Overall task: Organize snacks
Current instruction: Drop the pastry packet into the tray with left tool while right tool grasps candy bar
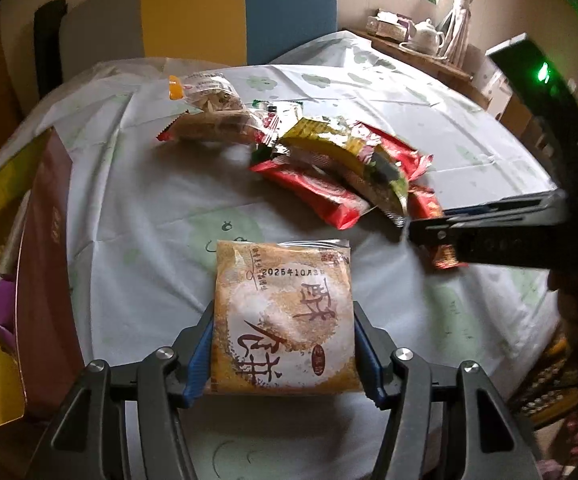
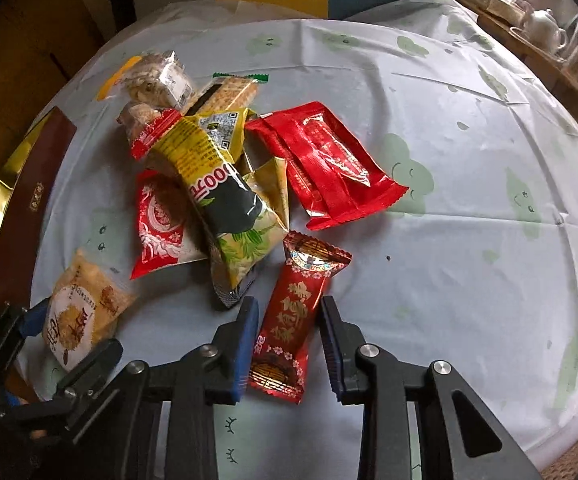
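Note:
My left gripper (image 1: 283, 320) is shut on a tan square pastry packet (image 1: 283, 316) with brown calligraphy, its blue pads against both sides; the packet also shows in the right wrist view (image 2: 79, 312). My right gripper (image 2: 289, 304) is open, its fingers on either side of a small red packet with gold characters (image 2: 289, 316) that lies on the cloth, with gaps on both sides. A pile of snack packets (image 2: 217, 168) lies just beyond: red wrappers, a yellow-green bag, clear packs of crackers. The pile shows in the left wrist view (image 1: 329, 160) too.
A round table under a pale blue cloth (image 2: 469, 200) with green prints. An open brown and gold gift box (image 1: 29, 280) stands at the table's left edge. A teapot (image 1: 429, 34) sits on a wooden side table at the far right. A chair back (image 1: 217, 12) stands behind.

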### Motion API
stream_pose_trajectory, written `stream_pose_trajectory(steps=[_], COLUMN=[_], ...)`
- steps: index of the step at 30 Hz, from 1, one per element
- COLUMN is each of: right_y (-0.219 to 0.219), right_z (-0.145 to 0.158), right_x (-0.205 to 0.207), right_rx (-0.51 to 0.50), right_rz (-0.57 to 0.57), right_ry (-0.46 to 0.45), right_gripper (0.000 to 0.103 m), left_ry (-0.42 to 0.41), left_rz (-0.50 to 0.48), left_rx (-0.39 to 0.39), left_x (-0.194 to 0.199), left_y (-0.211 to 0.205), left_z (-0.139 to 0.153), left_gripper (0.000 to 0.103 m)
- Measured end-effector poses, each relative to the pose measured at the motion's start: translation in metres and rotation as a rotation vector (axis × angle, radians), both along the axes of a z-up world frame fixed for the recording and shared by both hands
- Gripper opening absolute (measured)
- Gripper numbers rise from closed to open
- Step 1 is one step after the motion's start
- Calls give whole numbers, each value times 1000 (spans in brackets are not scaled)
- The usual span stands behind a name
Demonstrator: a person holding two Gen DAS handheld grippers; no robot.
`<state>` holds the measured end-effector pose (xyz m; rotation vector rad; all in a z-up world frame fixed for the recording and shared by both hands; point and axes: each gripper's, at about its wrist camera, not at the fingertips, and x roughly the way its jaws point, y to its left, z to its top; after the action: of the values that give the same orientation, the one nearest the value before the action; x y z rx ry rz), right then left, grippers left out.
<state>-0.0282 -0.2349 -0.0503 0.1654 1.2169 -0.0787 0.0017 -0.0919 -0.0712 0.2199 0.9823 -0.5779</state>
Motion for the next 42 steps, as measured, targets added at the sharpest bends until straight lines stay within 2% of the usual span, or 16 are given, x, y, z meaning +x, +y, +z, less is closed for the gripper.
stream_pose_trajectory(steps=[3,8,13,15,20,23,33,36,38,40,42], right_y=[0,1,7,7,5,5,7,7,7,6,7], right_z=[-1,-2,-3,-3,-2,-1,-1,-2,-1,-1,-1], right_x=[4,5,1,0,-2,-2,-2,-2,-3,-3,-3], right_rx=[-12,-24,-49,-49,-43,-47,-55,-54,-53,-53,-54], right_rz=[8,23,42,43,37,37,41,39,38,38,39], right_ry=[2,-17,-41,-43,-48,-51,-55,-56,-60,-63,-63], right_gripper=[32,32,32,32,32,32,32,32,32,32,32], left_ry=[-1,-18,-2,9,49,73,40,82,85,61,48], left_rz=[-5,9,154,226,410,481,568,601,637,645,639], left_rx=[-36,-177,-311,-335,-345,-359,-256,-227,-227,-226,-219], left_x=[-3,-6,16,29,60,73,141,170,177,177,173], left_y=[8,36,86,108,158,180,205,206,210,210,206], left_z=[14,51,80,83,77,72,66,55,52,53,54], left_gripper=[61,61,61,61,61,61,61,62,66,77,79])
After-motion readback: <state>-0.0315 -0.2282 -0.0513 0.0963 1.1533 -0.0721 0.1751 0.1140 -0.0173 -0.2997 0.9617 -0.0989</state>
